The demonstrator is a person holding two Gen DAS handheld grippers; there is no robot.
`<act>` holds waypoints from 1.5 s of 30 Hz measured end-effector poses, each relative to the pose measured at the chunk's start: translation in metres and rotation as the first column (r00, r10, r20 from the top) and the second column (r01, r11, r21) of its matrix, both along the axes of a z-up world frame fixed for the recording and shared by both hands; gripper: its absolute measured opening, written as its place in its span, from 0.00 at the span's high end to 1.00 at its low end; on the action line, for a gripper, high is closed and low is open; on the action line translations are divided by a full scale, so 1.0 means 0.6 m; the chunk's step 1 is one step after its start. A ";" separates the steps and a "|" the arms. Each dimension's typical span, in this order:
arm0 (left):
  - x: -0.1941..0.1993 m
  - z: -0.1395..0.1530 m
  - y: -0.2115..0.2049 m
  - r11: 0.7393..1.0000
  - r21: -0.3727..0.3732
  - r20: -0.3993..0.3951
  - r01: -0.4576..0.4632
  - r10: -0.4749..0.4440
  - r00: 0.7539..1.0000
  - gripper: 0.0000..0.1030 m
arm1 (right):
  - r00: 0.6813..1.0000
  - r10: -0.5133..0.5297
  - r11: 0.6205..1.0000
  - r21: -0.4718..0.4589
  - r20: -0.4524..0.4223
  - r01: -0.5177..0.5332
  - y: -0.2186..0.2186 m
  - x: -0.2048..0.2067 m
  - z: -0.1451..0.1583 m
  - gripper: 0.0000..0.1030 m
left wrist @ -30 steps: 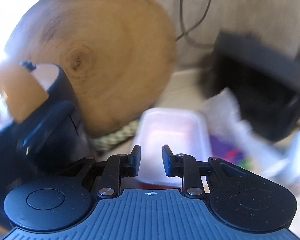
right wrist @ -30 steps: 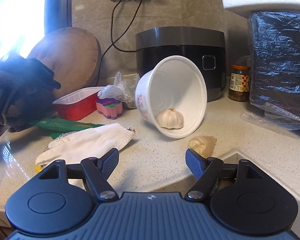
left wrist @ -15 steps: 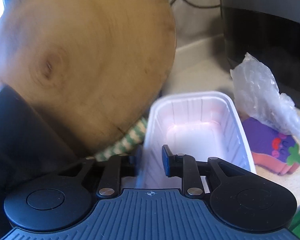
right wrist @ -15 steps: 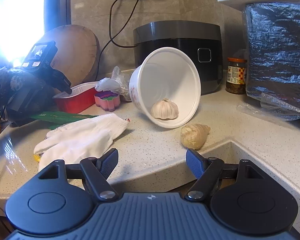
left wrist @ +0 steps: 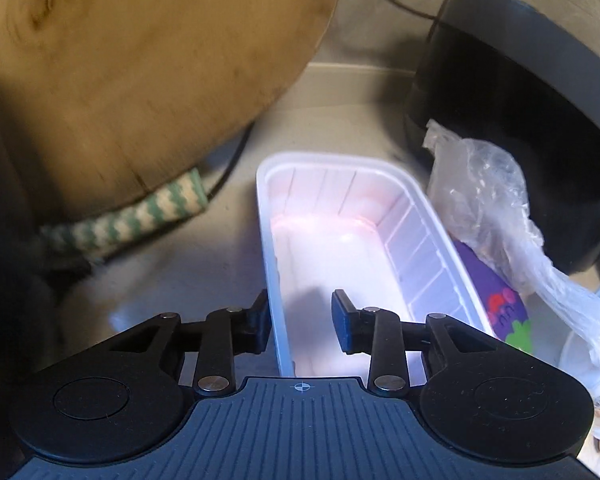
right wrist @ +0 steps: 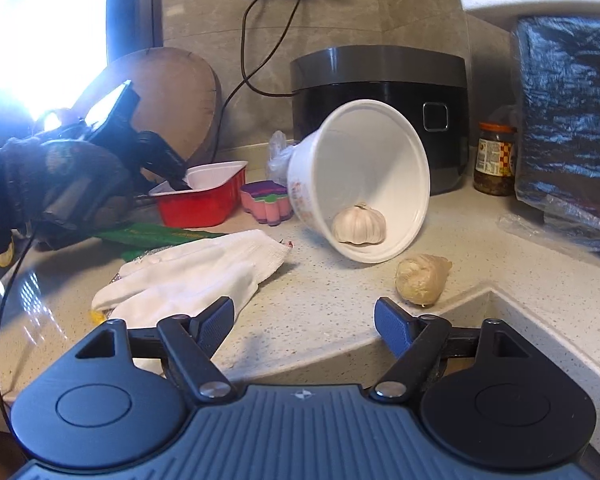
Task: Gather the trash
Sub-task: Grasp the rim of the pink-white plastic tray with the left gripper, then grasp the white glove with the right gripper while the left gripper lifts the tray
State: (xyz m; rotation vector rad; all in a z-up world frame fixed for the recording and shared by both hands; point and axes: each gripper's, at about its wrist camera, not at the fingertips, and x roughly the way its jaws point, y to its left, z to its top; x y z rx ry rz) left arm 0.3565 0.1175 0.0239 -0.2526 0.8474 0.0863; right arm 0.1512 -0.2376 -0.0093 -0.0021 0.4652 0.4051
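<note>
An empty plastic tray [left wrist: 352,240], red outside and white inside, lies on the counter; it also shows in the right wrist view [right wrist: 204,196]. My left gripper [left wrist: 300,320] is open and straddles the tray's left wall, one finger outside and one inside. A crumpled clear plastic bag [left wrist: 496,208] and a purple wrapper [left wrist: 500,304] lie right of the tray. My right gripper [right wrist: 304,326] is open and empty above the counter's front edge. A tipped white paper bowl [right wrist: 360,176] has a garlic bulb [right wrist: 358,224] in it.
A round wooden board [left wrist: 140,60] leans at the back left, with a green-white cloth [left wrist: 128,216] under it. A black rice cooker [right wrist: 380,96] stands behind. A white glove [right wrist: 192,276], a green wrapper [right wrist: 156,236], ginger [right wrist: 420,280], a jar [right wrist: 494,160] and a black bag [right wrist: 568,120] are around. The sink edge is at the front right.
My left gripper has swung right and down to the tray and its jaws have widened around the tray's left wall. The right gripper has drifted slightly, still open.
</note>
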 end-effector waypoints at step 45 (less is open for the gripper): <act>-0.489 0.108 -0.036 0.934 0.255 0.288 0.250 -0.320 0.903 0.89 | 0.994 0.078 0.991 0.111 -0.075 -0.070 0.159 0.024 0.082 0.78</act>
